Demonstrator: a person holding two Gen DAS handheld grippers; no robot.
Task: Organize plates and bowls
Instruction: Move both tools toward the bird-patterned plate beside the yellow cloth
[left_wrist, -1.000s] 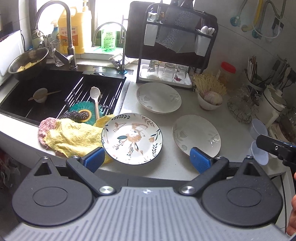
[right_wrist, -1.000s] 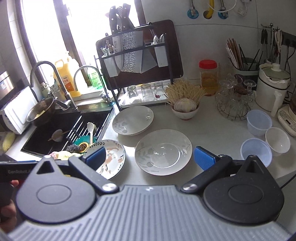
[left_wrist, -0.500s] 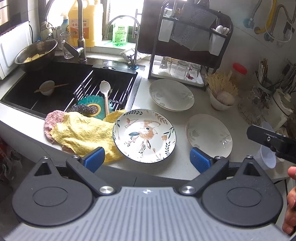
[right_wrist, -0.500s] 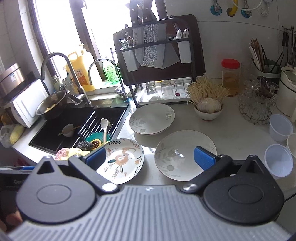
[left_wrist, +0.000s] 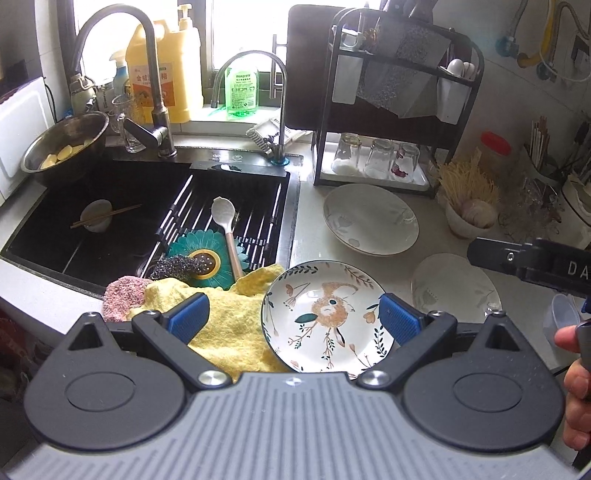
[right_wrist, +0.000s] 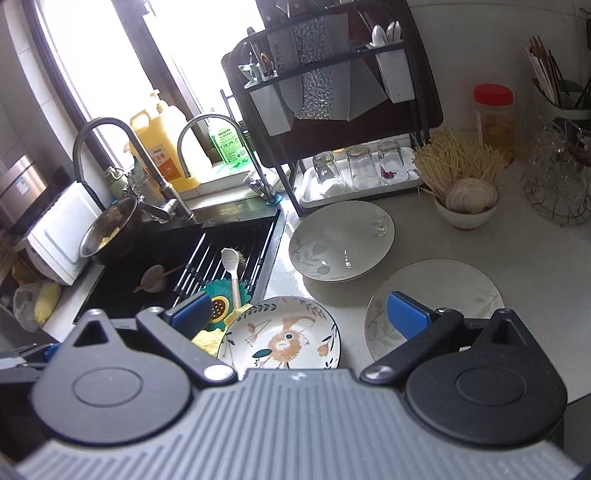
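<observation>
A patterned plate with a squirrel picture (left_wrist: 325, 314) lies on the counter by the sink, its left edge on a yellow cloth (left_wrist: 229, 317); it also shows in the right wrist view (right_wrist: 280, 339). Two pale leaf-print plates lie on the counter: one near the rack (left_wrist: 371, 218) (right_wrist: 341, 240) and one to the right (left_wrist: 454, 288) (right_wrist: 439, 291). My left gripper (left_wrist: 291, 319) is open and empty above the patterned plate. My right gripper (right_wrist: 301, 314) is open and empty, above the patterned and right plates.
A black sink (left_wrist: 122, 206) holds a small bowl with chopsticks (left_wrist: 96, 215), a white spoon (left_wrist: 225, 218) and scrubbers. A dish rack (left_wrist: 391, 110) with glasses stands behind. A bowl of noodles and garlic (left_wrist: 469, 214) and clear plastic cups (left_wrist: 565, 317) sit to the right.
Both grippers have moved forward and left toward the sink side. The patterned plate now sits between the left fingers. The plastic cups have left the right wrist view.
</observation>
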